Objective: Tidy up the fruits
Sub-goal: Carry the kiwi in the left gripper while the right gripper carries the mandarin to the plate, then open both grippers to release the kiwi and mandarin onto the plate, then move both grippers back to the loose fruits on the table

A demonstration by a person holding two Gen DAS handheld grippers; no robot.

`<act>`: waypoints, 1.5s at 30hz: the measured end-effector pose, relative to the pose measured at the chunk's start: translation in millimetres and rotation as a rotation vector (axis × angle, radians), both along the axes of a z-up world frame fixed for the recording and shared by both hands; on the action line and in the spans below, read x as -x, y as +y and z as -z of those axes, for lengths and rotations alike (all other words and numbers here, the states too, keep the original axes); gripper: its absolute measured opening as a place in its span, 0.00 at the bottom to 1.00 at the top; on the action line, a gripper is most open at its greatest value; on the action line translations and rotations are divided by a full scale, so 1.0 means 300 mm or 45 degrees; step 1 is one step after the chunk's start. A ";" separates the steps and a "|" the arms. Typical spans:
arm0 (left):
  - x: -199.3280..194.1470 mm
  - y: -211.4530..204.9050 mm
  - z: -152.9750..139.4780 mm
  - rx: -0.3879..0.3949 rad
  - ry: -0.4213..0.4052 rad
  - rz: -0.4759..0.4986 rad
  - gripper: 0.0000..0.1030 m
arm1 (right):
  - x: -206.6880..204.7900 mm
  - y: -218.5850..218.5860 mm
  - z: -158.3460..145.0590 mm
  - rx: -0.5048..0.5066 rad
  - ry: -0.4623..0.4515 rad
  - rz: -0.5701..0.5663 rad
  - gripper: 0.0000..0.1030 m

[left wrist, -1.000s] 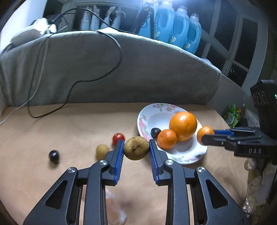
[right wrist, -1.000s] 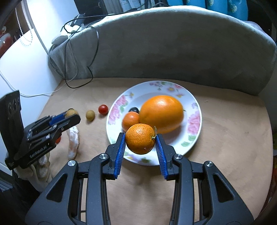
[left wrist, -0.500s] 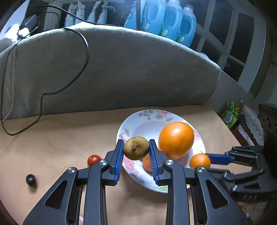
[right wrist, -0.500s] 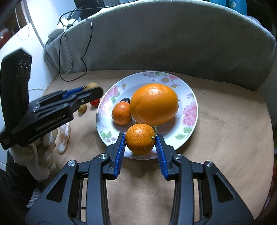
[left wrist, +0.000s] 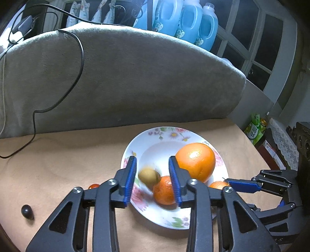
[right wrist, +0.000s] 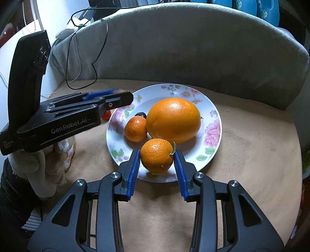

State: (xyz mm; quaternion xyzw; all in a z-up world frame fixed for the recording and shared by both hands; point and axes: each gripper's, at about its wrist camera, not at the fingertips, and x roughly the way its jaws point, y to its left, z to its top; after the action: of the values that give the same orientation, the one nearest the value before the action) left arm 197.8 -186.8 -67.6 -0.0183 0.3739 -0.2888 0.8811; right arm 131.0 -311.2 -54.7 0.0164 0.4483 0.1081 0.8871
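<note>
A flowered white plate [left wrist: 164, 143] [right wrist: 213, 116] holds a large orange [left wrist: 195, 160] [right wrist: 173, 119], a small mandarin [left wrist: 163, 191] [right wrist: 135, 129] and a dark grape [right wrist: 140, 114]. My left gripper [left wrist: 152, 179] is open above the plate's left side; a blurred brown kiwi [left wrist: 148, 175] drops free between its fingers. My right gripper [right wrist: 157, 162] is shut on a second mandarin [right wrist: 157, 155] over the plate's near rim; it also shows in the left wrist view [left wrist: 218, 184].
A red cherry tomato [left wrist: 93, 186] [right wrist: 106, 115] and a dark grape [left wrist: 27, 211] lie on the tan table left of the plate. A grey cushion [left wrist: 126, 77] with a black cable [left wrist: 77, 64] backs the table. Blue bottles [left wrist: 184, 17] stand behind.
My left gripper moved right over the plate, opened and let go of the kiwi, which is falling. My right gripper carried its mandarin down to the plate's near rim.
</note>
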 end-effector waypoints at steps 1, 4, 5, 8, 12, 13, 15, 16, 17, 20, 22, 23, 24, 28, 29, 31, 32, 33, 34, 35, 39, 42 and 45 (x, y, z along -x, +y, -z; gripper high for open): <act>0.000 0.000 0.000 0.001 0.001 0.003 0.36 | 0.003 0.000 -0.005 0.003 -0.011 0.001 0.57; -0.001 -0.001 -0.002 -0.001 -0.001 0.006 0.42 | 0.012 0.003 -0.022 0.028 -0.045 -0.001 0.63; -0.001 0.001 -0.003 0.000 -0.001 0.004 0.44 | 0.014 0.004 -0.026 0.036 -0.052 -0.001 0.63; 0.000 0.012 -0.009 0.011 -0.005 -0.004 0.46 | 0.021 0.005 -0.034 0.057 -0.067 0.000 0.63; 0.005 0.026 -0.020 0.017 -0.019 -0.020 0.53 | 0.031 0.009 -0.045 0.087 -0.097 0.006 0.74; 0.006 0.031 -0.023 0.017 -0.023 -0.025 0.55 | 0.032 0.010 -0.049 0.093 -0.104 0.007 0.79; 0.009 0.041 -0.030 0.017 -0.032 -0.034 0.55 | 0.035 0.015 -0.056 0.116 -0.117 0.010 0.80; 0.011 0.048 -0.034 0.017 -0.036 -0.040 0.58 | 0.037 0.019 -0.059 0.128 -0.119 0.010 0.80; 0.012 0.054 -0.035 0.018 -0.041 -0.044 0.58 | 0.040 0.021 -0.062 0.139 -0.123 0.009 0.80; 0.016 0.072 -0.043 0.022 -0.048 -0.055 0.59 | 0.041 0.037 -0.071 0.165 -0.134 0.002 0.81; 0.022 0.082 -0.048 0.018 -0.056 -0.064 0.59 | 0.044 0.048 -0.078 0.179 -0.141 0.003 0.81; 0.026 0.089 -0.050 0.015 -0.061 -0.072 0.61 | 0.045 0.053 -0.082 0.191 -0.147 0.005 0.81; 0.030 0.097 -0.053 0.013 -0.065 -0.079 0.63 | 0.046 0.057 -0.085 0.200 -0.152 0.008 0.81; 0.043 0.135 -0.067 0.010 -0.078 -0.113 0.68 | 0.053 0.072 -0.093 0.205 -0.163 0.005 0.81; 0.047 0.147 -0.072 0.005 -0.085 -0.123 0.70 | 0.051 0.076 -0.095 0.201 -0.162 0.002 0.81; 0.059 0.176 -0.080 -0.011 -0.104 -0.142 0.72 | 0.048 0.083 -0.100 0.192 -0.162 -0.003 0.81; 0.064 0.190 -0.083 -0.020 -0.111 -0.149 0.72 | 0.046 0.086 -0.102 0.187 -0.163 -0.006 0.81; 0.071 0.206 -0.087 -0.032 -0.120 -0.159 0.72 | 0.043 0.090 -0.105 0.179 -0.164 -0.009 0.82; 0.078 0.224 -0.090 -0.046 -0.129 -0.174 0.72 | 0.041 0.093 -0.108 0.169 -0.165 -0.014 0.90; 0.085 0.239 -0.093 -0.056 -0.136 -0.185 0.72 | 0.042 0.096 -0.115 0.145 -0.179 -0.021 0.97; 0.108 0.314 -0.101 -0.088 -0.151 -0.239 0.73 | 0.040 0.113 -0.139 0.100 -0.209 -0.037 0.99; 0.126 0.374 -0.105 -0.108 -0.155 -0.285 0.73 | 0.026 0.128 -0.150 0.052 -0.201 -0.058 0.99; 0.147 0.434 -0.105 -0.125 -0.158 -0.328 0.73 | 0.002 0.154 -0.159 0.009 -0.189 -0.083 0.99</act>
State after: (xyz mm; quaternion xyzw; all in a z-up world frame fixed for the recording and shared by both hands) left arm 153.6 -56.7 -36.0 -0.0053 0.3270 -0.1552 0.9322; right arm 130.4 -264.9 -7.0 -0.0096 0.3819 0.1364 0.9140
